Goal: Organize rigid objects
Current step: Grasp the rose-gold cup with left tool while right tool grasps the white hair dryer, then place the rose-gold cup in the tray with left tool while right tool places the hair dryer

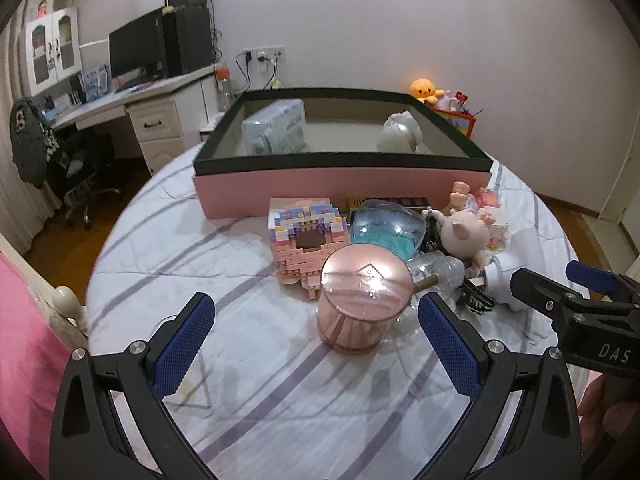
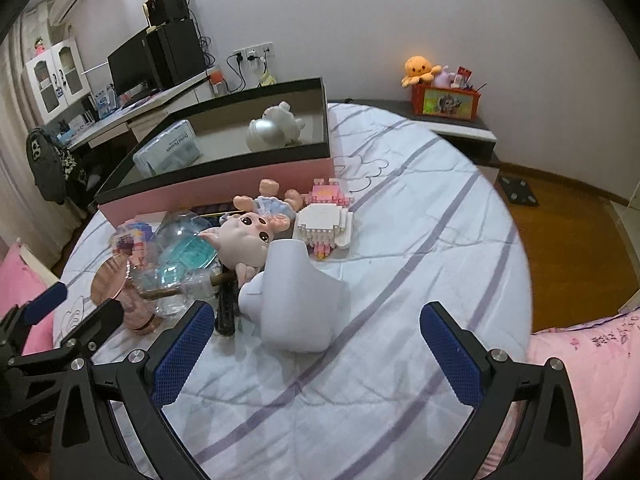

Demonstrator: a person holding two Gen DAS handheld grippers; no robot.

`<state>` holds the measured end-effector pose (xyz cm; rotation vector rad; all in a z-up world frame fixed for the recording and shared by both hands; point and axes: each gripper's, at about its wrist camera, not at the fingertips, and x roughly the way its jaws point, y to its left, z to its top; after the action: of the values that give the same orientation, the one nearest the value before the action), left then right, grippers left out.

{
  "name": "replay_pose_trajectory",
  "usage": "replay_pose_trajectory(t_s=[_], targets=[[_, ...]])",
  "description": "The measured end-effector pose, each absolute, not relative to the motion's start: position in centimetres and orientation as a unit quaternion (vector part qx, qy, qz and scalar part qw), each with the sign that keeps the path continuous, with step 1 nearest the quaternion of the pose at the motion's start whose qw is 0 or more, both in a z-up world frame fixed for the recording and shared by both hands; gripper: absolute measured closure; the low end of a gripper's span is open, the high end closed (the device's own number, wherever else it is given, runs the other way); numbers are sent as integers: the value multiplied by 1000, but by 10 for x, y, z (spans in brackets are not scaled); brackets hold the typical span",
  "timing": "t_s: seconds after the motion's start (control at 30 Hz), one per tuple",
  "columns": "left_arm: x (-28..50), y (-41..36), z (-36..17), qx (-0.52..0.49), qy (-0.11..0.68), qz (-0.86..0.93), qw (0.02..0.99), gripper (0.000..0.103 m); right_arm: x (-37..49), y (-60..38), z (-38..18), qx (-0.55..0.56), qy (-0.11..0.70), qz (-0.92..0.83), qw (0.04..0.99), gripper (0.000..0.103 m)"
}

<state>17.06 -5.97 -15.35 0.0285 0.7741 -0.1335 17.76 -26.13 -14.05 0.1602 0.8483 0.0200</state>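
While both tools hovered low over the striped bedsheet (image 1: pixel 168 240), the left gripper (image 1: pixel 316 344) stood with its blue pads spread wide, nothing between them, and the pink round tin (image 1: pixel 358 300) sat upright on the sheet just ahead of the gap. Behind the tin, the pink block house (image 1: pixel 306 240) stood beside a clear dome with a blue thing inside (image 1: pixel 384 226), and a pig doll (image 1: pixel 466 236) lay to the right of that. A clear plastic bottle (image 1: pixel 438 270) lay on its side against the tin's far edge.

Over on the other side, the right gripper (image 2: pixel 316 344) was open just as wide, empty too, and the white curved object (image 2: pixel 298 300) rested on the sheet right in front of it, nearer the left pad. A black comb (image 2: pixel 225 308) lay just to that object's left. The white-and-pink block figure (image 2: pixel 326 224) sat beyond it, beside the doll.

At the back, the big pink box with the dark rim (image 1: pixel 340 192) stood on the bed, holding a wrapped pack (image 1: pixel 276 126) at its left and a white toy (image 1: pixel 400 132) at its right, well apart.
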Motion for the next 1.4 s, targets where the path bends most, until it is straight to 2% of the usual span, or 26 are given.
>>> replay_pose_trajectory(t_s=[0.13,0.2,0.23,0.27,0.33,0.37,0.47,0.57,0.6,1.17,1.4], targets=[[180,-64,-160,2,380,-81,922,0,188,-261,-151,77,421,17,903,5],[182,-67,-161,-1,381,-94,920,3,193,-260,-156,79,428,22,900,14],[183,-69,-162,-2,382,-103,919,8,195,-260,-158,79,431,24,899,17],[184,-71,-163,-5,385,-119,915,11,196,-260,-160,82,432,33,897,23],[185,-76,-164,-14,392,-142,909,27,197,-257,-162,82,432,43,897,32],[185,-78,-165,-16,395,-150,906,27,197,-255,-160,81,430,48,898,38],[184,-80,-166,-17,394,-155,906,31,197,-251,-160,77,431,54,897,39],[183,-76,-164,-27,394,-167,904,44,195,-255,-160,89,430,57,897,42],[183,-76,-163,-26,392,-169,904,51,194,-256,-159,90,429,57,897,42],[172,-48,-154,-40,389,-153,908,53,178,-254,-139,92,412,54,905,42],[167,-40,-133,-32,371,-145,917,53,171,-251,-117,88,393,62,913,42]])
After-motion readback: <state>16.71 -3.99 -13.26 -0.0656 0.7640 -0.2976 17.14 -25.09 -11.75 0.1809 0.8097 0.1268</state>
